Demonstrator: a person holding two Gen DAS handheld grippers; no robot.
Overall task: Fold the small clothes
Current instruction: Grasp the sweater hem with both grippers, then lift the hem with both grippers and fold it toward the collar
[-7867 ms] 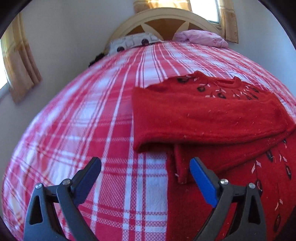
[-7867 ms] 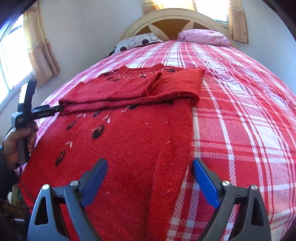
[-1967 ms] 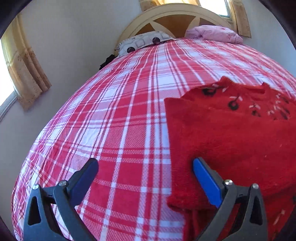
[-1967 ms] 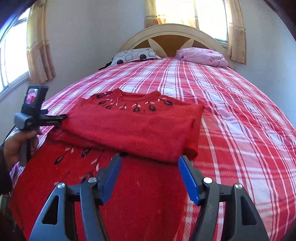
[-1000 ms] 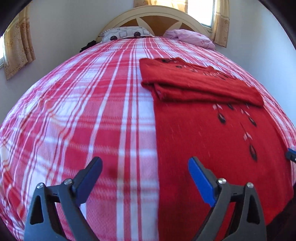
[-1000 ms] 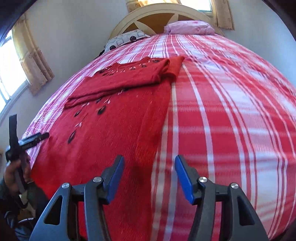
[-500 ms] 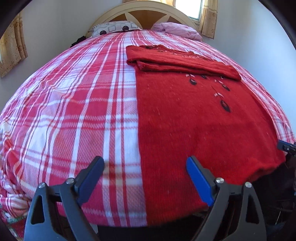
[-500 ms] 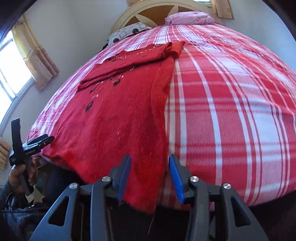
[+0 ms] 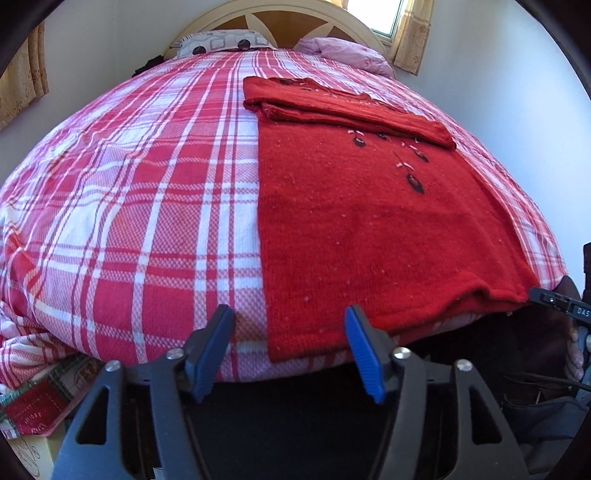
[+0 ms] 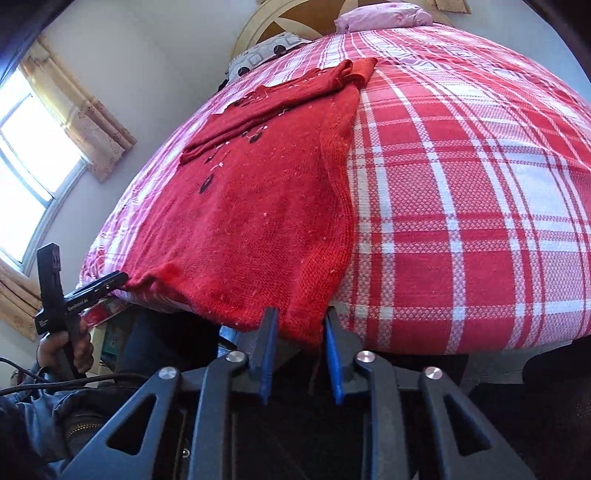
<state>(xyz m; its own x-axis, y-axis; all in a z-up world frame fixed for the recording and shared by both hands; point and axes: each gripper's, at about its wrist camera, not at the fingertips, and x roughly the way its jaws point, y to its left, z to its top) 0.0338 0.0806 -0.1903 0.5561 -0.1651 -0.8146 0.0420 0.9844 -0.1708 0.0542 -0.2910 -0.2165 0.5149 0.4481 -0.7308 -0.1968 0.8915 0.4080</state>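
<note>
**A:** What's different from a second ago?

**B:** Both my hands have pulled back to the foot edge of the bed [image 9: 122,206]. A second ago I was looking across the middle of the red knit sweater [image 9: 362,206]; now its hem hangs right in front of me, draped over that foot edge.

**A:** And the jaws?

**B:** On the left gripper [image 9: 290,347] they were wide a second ago and are closing now. The sweater's near-left hem corner sits between them, but the pads aren't pressing on it yet. On the right gripper [image 10: 297,352] they've narrowed a lot and are closing too, with the near-right hem corner between them. From the right wrist view I'd say the cloth is about to be pinched rather than pinched already; I see slim gaps either side.

**A:** So what does that mean for the fold?

**B:** I judge I'm taking both hem corners to carry the bottom up over the body. Further up, the sleeves [image 9: 351,110] already lie folded across the chest, so that part looks done.

**A:** Anything beyond that?

**B:** The neckline with its dark embroidery points toward the headboard [image 9: 280,22]. Two pillows, a patterned pillow [image 9: 218,42] and a pink pillow [image 9: 343,55], are well apart from the sweater.
</note>
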